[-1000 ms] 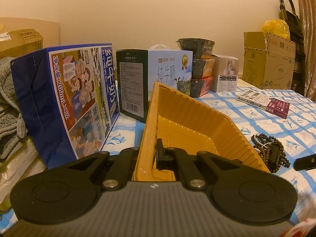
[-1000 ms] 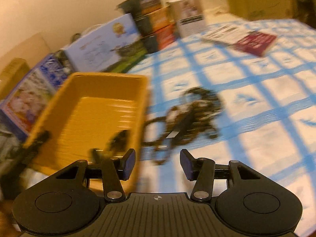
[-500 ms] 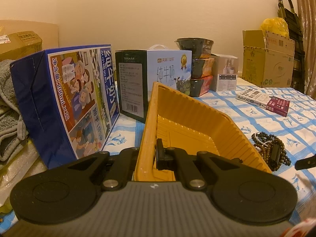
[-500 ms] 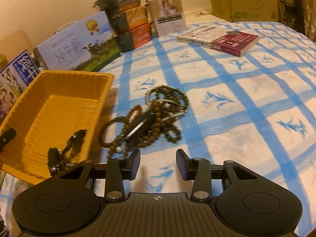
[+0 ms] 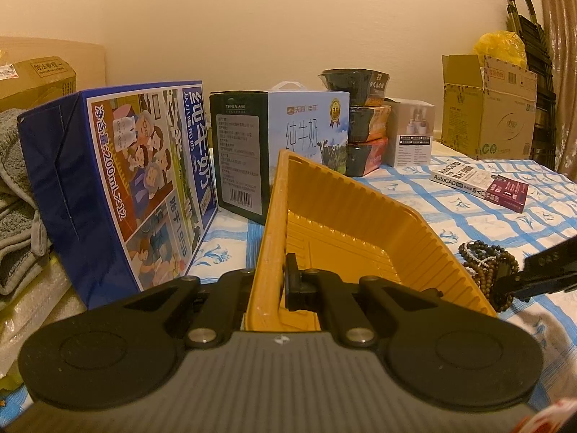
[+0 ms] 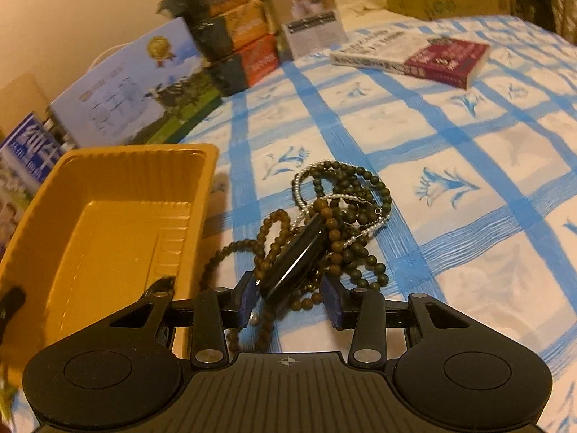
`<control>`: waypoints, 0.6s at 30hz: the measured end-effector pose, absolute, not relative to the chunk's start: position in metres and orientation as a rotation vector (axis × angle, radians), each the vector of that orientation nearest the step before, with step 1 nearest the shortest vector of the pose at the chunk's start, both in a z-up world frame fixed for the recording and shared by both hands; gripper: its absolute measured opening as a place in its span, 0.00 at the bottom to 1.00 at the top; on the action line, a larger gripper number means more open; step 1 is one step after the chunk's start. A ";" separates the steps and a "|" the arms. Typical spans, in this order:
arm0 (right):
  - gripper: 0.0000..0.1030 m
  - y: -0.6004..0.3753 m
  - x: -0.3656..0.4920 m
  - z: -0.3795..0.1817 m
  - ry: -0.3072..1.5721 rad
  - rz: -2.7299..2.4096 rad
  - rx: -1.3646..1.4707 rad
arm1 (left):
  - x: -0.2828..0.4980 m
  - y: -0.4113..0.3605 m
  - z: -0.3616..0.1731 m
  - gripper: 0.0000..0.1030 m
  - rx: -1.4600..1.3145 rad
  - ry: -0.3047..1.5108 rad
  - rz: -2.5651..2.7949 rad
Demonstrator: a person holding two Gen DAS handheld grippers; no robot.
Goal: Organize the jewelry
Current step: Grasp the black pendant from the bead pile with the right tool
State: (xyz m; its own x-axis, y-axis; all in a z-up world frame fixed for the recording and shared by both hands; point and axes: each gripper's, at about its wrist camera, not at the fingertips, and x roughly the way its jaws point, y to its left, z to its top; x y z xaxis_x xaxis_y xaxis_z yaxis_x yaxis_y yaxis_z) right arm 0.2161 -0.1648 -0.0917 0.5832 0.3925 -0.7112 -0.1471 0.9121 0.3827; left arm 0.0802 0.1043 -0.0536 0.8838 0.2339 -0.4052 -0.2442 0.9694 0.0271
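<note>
I am holding the yellow tray (image 5: 346,223) by its wall with my left gripper (image 5: 268,281) clamped tight, while my right gripper (image 6: 290,297), fingers apart, is reaching around the bead pile (image 6: 335,216) lying beside the tray, so hardly anything looks sorted.

Domestic room. Blue-checked cloth (image 6: 450,137) covers the surface. Milk cartons (image 5: 119,187) at 10 o'clock, cardboard box (image 5: 487,108) at 2 o'clock.

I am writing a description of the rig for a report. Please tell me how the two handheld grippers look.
Both look alike. The left gripper has a grey ribbed body, two round black discs, black linkage arms with silver pins, and black fingers. The right gripper has the same build, a small crosshair mark, and blue pads on its fingers. No cables or sleeves are visible.
</note>
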 end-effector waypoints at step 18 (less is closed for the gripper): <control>0.25 -0.179 0.172 -0.094 0.965 0.414 0.126 | 0.080 0.104 -0.054 0.04 -0.024 0.418 0.249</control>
State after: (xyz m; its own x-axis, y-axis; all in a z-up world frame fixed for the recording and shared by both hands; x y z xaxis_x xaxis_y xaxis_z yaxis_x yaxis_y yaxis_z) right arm 0.1721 -0.1791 -0.0935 0.4980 0.3961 -0.7714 -0.2854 0.9149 0.2855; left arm 0.0796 0.1038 -0.0539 0.8840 0.2341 -0.4046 -0.2439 0.9694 0.0279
